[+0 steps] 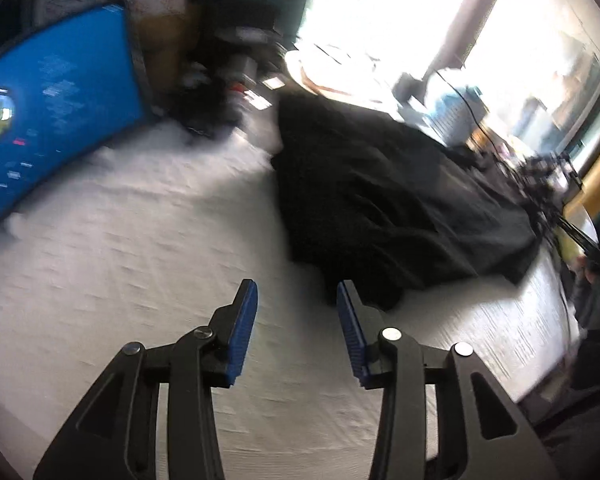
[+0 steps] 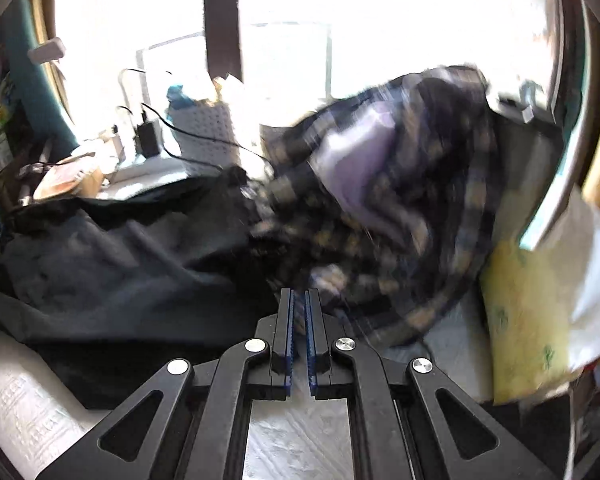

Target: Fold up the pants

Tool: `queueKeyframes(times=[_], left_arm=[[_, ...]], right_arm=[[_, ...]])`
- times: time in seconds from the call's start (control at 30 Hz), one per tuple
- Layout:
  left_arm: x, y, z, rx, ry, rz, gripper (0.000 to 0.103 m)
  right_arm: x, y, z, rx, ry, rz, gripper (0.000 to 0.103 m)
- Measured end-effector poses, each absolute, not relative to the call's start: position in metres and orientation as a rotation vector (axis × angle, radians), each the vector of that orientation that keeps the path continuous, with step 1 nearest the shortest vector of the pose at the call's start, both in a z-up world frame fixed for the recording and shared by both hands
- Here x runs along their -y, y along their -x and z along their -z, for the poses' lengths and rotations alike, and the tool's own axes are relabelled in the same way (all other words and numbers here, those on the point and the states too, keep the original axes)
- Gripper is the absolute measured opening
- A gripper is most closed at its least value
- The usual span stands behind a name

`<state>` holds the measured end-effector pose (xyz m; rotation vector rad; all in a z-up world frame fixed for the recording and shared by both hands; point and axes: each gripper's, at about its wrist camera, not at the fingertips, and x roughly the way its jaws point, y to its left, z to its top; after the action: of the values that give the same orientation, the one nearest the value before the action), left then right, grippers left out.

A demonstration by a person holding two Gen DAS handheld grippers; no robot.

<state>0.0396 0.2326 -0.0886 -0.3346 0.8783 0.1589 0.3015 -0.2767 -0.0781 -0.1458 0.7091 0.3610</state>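
Plaid pants (image 2: 400, 216), dark with tan and lilac checks, hang blurred in the air in the right wrist view. My right gripper (image 2: 299, 300) is shut on a fold of them, its blue pads nearly together. A dark black garment (image 1: 380, 196) lies crumpled on the white bed sheet (image 1: 140, 248); it also shows in the right wrist view (image 2: 112, 264), left of the plaid pants. My left gripper (image 1: 297, 292) is open and empty, hovering over the sheet just short of the dark garment's near edge.
A blue screen (image 1: 56, 108) stands at the bed's far left. Boxes and clutter sit behind it. A bright window, a white basket (image 2: 208, 128) and cables lie beyond the bed. A yellow pillow (image 2: 528, 320) sits at the right.
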Motion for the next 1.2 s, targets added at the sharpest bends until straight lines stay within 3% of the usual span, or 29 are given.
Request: queueKeyframes(times=[0.27, 0.3, 0.37, 0.4, 0.43, 0.6, 0.7, 0.77, 0.83, 1.03, 1.2], left_arm=[[-0.238, -0.106, 0.074, -0.783, 0.256, -0.196, 0.041], [-0.236, -0.117, 0.075, -0.783, 0.251, -0.182, 0.041], [-0.231, -0.141, 0.079, -0.780, 0.239, -0.161, 0.041], [-0.229, -0.154, 0.080, -0.777, 0.235, -0.146, 0.041], [-0.227, -0.164, 0.082, -0.776, 0.233, -0.143, 0.041], [-0.226, -0.200, 0.089, -0.771, 0.246, -0.110, 0.043], [-0.226, -0.211, 0.090, -0.753, 0.242, -0.101, 0.056], [-0.229, -0.216, 0.090, -0.744, 0.241, -0.105, 0.056], [-0.232, -0.219, 0.093, -0.746, 0.244, -0.114, 0.056], [-0.243, -0.227, 0.111, -0.811, 0.232, -0.170, 0.056], [-0.252, -0.225, 0.120, -0.838, 0.249, -0.200, 0.057]], right_arm=[[0.206, -0.332, 0.063, -0.705, 0.240, -0.516, 0.008], [0.200, -0.340, 0.063, -0.714, 0.230, -0.526, 0.013], [0.189, -0.354, 0.065, -0.740, 0.217, -0.533, 0.066], [0.184, -0.362, 0.067, -0.762, 0.211, -0.533, 0.101], [0.179, -0.367, 0.070, -0.770, 0.205, -0.540, 0.103], [0.150, -0.388, 0.085, -0.775, 0.249, -0.548, 0.103], [0.130, -0.405, 0.094, -0.785, 0.290, -0.559, 0.103], [0.114, -0.416, 0.103, -0.796, 0.320, -0.584, 0.099], [0.100, -0.427, 0.115, -0.813, 0.366, -0.579, 0.077], [0.072, -0.454, 0.141, -0.845, 0.502, -0.634, 0.048], [0.040, -0.456, 0.162, -0.854, 0.603, -0.693, 0.037]])
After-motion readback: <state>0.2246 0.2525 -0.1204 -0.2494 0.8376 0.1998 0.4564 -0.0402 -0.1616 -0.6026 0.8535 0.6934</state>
